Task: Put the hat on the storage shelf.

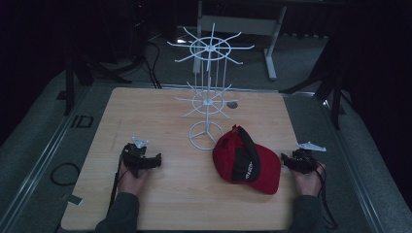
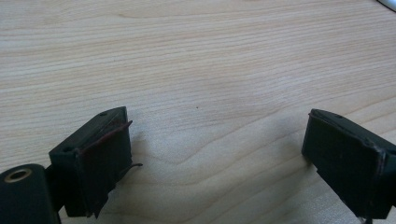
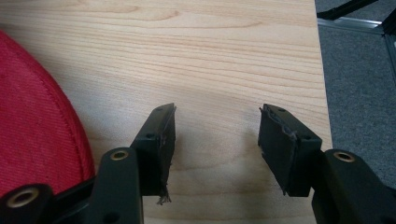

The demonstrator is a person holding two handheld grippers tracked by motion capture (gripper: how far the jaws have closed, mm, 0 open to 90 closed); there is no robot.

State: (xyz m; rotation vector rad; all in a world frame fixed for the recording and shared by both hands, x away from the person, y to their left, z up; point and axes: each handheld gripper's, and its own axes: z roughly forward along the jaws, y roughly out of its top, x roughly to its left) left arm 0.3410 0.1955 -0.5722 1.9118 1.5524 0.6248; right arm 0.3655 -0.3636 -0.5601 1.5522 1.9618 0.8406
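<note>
A: We see a wooden table (image 1: 165,194) in a dim room, and on it a white wire display stand (image 1: 208,97) with hook arms on two tiers, standing on a ring base past the table's middle.

B: Just in front of that base and a little to the right lies a red cap (image 1: 245,162) with black trim. We read some white marking on the black part, but it is too small to make out.

A: Our left gripper (image 1: 156,161) rests low over the table's left half, well apart from the cap. In the left gripper view its jaws stand wide apart with nothing but bare wood between them; the right-hand jaw is cut off by the frame's edge.

B: Our right gripper (image 1: 284,160) sits by the table's right edge, just beside the cap's brim. From above we cannot tell whether it touches the brim. In the right gripper view its jaws are also spread, empty, with wood grain between, and the red fabric lies to the left, cut off by the frame's edge.

A: There is a small dark round spot (image 1: 232,104) on the table behind the stand; we cannot tell what it is.

B: Beyond the table, the room is mostly black; we make out grey floor (image 1: 39,126), cables (image 1: 63,173) and a pale frame leg (image 1: 270,60).
</note>
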